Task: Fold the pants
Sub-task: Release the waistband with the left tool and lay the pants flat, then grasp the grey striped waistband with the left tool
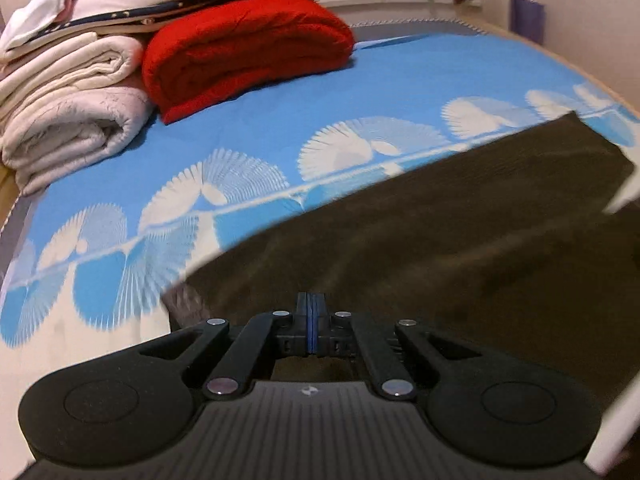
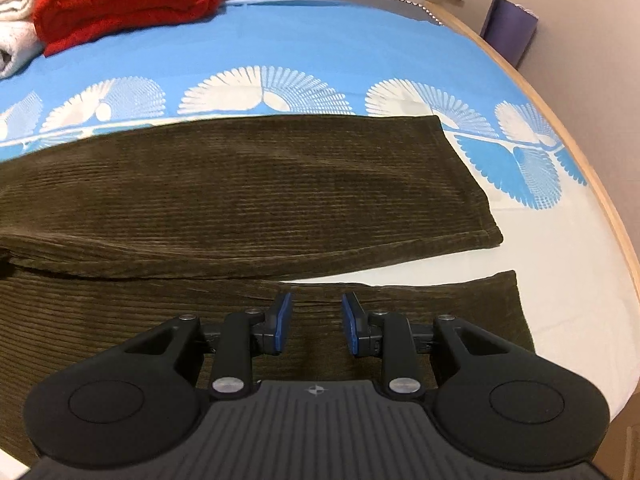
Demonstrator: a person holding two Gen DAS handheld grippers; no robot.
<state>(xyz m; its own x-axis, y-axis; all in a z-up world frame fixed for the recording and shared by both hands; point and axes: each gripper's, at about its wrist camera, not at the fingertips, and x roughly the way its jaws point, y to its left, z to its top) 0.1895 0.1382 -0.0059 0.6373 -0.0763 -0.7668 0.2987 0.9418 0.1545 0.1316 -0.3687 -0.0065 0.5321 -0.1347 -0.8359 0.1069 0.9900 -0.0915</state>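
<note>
Two pant legs lay spread across the bed point(image 2: 400, 40), whose blue sheet with white fan prints took up most of both views. The pants point(image 2: 240, 184), dark olive corduroy, ran sideways over the sheet's near half: the far leg lay flat with its hem toward the right, the near leg point(image 2: 460, 300) sat just beside it with a thin wedge of white sheet between the two hems. A folded red blanket point(image 1: 248, 48) and a stack of pale quilts point(image 1: 72, 120) sat well apart at the far left corner, clear of the work. The left gripper point(image 1: 311, 320) had its blue pads pressed flat together over the dark fabric; the view was motion-blurred, and whether any cloth was pinched between the pads couldn't be told, though the fabric edge near it looked lifted off the sheet. The right gripper point(image 2: 316, 324) hovered over the near leg with its jaws partly apart, a clear gap between the pads, nothing in them. Judged step: early, the first fold, leg onto leg, with the left end probably picked up and the right end not yet grasped. Next move likely called for the right gripper to drop onto the near leg's edge by the hem, close on it, then both ends carried over together onto the far leg, hems lined up.
</note>
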